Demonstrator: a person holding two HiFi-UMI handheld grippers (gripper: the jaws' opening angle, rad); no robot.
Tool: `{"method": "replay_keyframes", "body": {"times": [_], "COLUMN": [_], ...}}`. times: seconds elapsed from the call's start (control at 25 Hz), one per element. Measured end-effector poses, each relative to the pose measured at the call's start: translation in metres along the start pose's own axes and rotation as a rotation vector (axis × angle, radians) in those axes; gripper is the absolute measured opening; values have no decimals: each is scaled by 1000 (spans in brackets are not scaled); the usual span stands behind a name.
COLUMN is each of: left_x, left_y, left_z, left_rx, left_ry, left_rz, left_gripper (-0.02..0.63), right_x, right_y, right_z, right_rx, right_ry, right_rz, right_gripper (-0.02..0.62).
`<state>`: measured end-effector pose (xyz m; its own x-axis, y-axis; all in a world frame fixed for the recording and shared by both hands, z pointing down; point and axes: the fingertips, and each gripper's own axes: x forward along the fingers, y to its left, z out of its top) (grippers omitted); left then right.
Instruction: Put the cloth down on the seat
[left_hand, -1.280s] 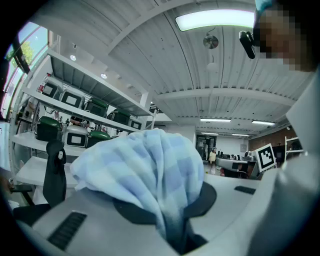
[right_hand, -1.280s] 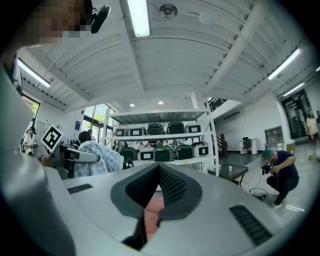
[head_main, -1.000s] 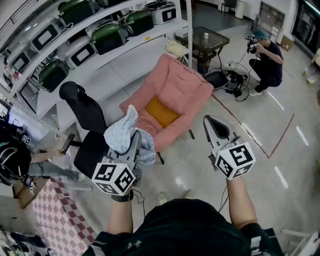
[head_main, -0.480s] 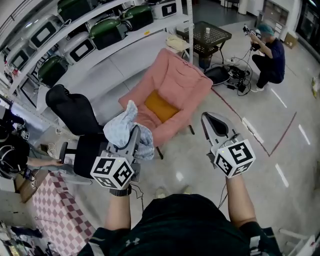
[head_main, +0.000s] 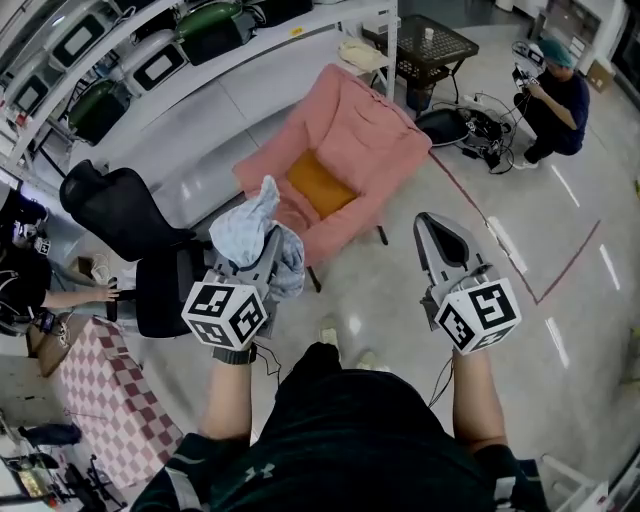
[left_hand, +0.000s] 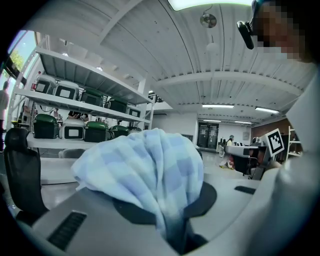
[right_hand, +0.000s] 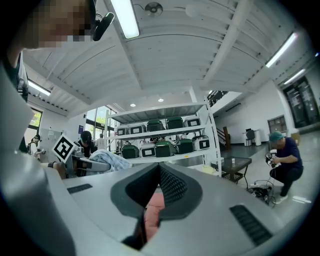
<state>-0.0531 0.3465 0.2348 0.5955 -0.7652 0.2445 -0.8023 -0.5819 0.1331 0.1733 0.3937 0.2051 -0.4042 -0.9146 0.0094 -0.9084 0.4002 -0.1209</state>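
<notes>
A light blue checked cloth (head_main: 256, 226) bunches up out of my left gripper (head_main: 268, 248), which is shut on it; in the left gripper view the cloth (left_hand: 150, 170) fills the space between the jaws. Just ahead stands the pink armchair (head_main: 350, 150), with an orange cushion (head_main: 318, 185) on its seat. The cloth hangs in the air before the chair's front left edge, apart from it. My right gripper (head_main: 436, 228) is held to the right of the chair, jaws together with nothing in them. Through them a strip of the pink chair (right_hand: 152, 215) shows.
A black office chair (head_main: 120, 215) stands left of the armchair. Behind runs a white shelf (head_main: 150, 60) of green and white cookers. A black mesh table (head_main: 430, 45), floor cables (head_main: 470, 125) and a crouching person (head_main: 555, 100) are at the back right. Another person (head_main: 20, 285) and a checked mat (head_main: 95, 400) are at the left.
The view has moved forward: the pink armchair and the office chair now sit closer to both grippers. The left gripper still holds the cloth. The right gripper stays shut.
</notes>
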Motion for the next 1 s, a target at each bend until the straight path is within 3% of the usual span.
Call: {"method": "replay_keyframes", "body": {"times": [0.32,1.0], "left_x": [68,220], "left_y": [49,193], "left_z": [-30,-48], "left_rx": [-17,-23], "left_ry": [59,154], "left_rz": [-6,-68], "left_gripper": [83,83], "right_x": [59,273], "right_y": [-28,-65], "right_z": [-24,-57], "right_rx": [-5,-20], "right_ry": [66,171], "right_rz": [-7,-13], "right_gripper": [5,5]}}
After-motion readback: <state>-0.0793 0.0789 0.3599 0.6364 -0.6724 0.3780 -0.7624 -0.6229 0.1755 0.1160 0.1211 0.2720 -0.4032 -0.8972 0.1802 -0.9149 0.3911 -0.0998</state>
